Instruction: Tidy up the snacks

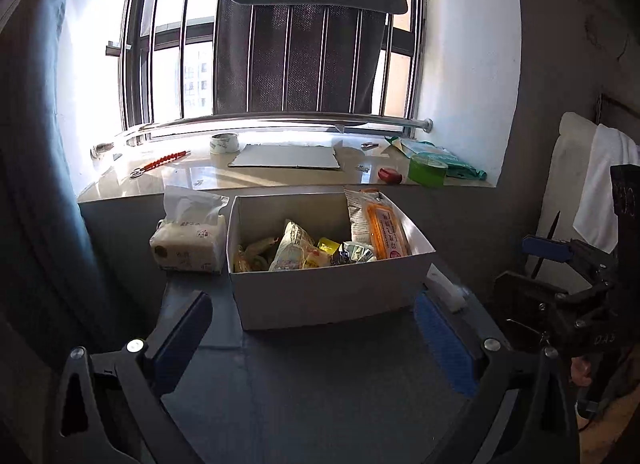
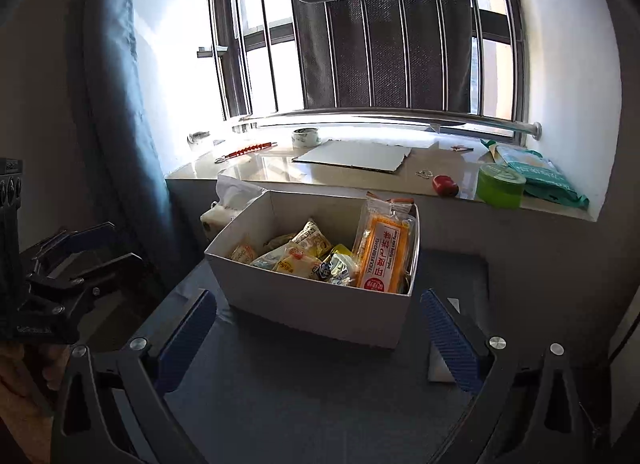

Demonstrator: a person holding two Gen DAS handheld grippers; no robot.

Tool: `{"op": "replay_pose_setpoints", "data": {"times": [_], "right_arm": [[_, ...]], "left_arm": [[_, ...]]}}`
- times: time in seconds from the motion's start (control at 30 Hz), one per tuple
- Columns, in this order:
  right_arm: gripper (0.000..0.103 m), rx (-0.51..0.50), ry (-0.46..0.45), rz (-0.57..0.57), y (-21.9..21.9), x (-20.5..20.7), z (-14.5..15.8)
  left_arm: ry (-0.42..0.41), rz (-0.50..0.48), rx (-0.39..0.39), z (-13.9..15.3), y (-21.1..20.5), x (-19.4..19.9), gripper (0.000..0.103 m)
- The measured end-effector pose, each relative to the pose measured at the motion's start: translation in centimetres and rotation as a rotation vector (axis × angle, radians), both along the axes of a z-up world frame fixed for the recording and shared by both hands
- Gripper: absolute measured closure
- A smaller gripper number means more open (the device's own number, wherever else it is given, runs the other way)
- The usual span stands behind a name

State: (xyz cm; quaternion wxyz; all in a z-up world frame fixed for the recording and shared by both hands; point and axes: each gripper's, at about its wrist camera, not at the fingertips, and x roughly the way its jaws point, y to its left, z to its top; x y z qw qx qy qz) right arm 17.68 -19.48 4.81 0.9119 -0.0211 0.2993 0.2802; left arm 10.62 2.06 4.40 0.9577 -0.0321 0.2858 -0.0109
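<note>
A white cardboard box (image 1: 320,296) (image 2: 320,308) stands on a dark grey table under a window sill. Several snack packets lie in it: an orange flat packet (image 1: 382,230) (image 2: 384,260) leans upright against the box's right wall, and a pale yellow packet (image 1: 294,250) (image 2: 298,260) and a foil packet (image 1: 354,253) lie beside it. My left gripper (image 1: 316,338) hangs open before the box's front wall, nothing between its blue pads. My right gripper (image 2: 320,338) is likewise open and empty, a little short of the box. Each gripper shows at the edge of the other's view.
A soft tissue pack (image 1: 190,242) (image 2: 224,208) sits left of the box. On the sill lie a cardboard sheet (image 1: 286,156), a tape roll (image 1: 224,143), a green tub (image 1: 427,170) (image 2: 500,184), a red object (image 1: 390,175) and a teal pouch (image 2: 540,178). A blue curtain (image 2: 116,104) hangs left.
</note>
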Motion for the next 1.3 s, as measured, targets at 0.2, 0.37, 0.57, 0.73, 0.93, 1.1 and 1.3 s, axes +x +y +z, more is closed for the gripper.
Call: {"op": "replay_pose_setpoints", "data": {"times": [0.2, 0.37, 0.57, 0.73, 0.93, 1.1, 1.3], "right_arm": [[0.0, 0.038, 0.082, -0.033, -1.8, -4.3, -2.3], [0.0, 0.013, 0.112, -0.038, -2.2, -5.1, -3.0], [0.0, 0.022, 0.092, -0.031, -1.8, -5.3, -2.3], [0.0, 0.006, 0.088, -0.042, -1.4, -5.3, -2.5], [0.0, 0.013, 0.099, -0.036, -1.4, -5.1, -2.6], [0.0, 0.014, 0.099, -0.032, -1.3, -5.2, -2.7], [0.0, 0.014, 0.101, -0.027, -1.2, -5.0, -2.7]], "left_arm": [[0.076, -0.008, -0.071, -2.6, -0.5, -2.7, 0.0], [0.089, -0.019, -0.069, -2.9, -0.8, -2.9, 0.0], [0.071, -0.03, -0.069, -2.2, -0.8, -2.8, 0.0], [0.076, -0.028, -0.061, -2.2, -0.7, -2.8, 0.0], [0.082, -0.029, -0.048, -2.3, -0.7, -2.7, 0.0], [0.078, -0.033, -0.04, -2.2, -0.8, -2.7, 0.0], [0.084, -0.039, -0.034, -2.3, -0.9, -2.4, 0.0]]}}
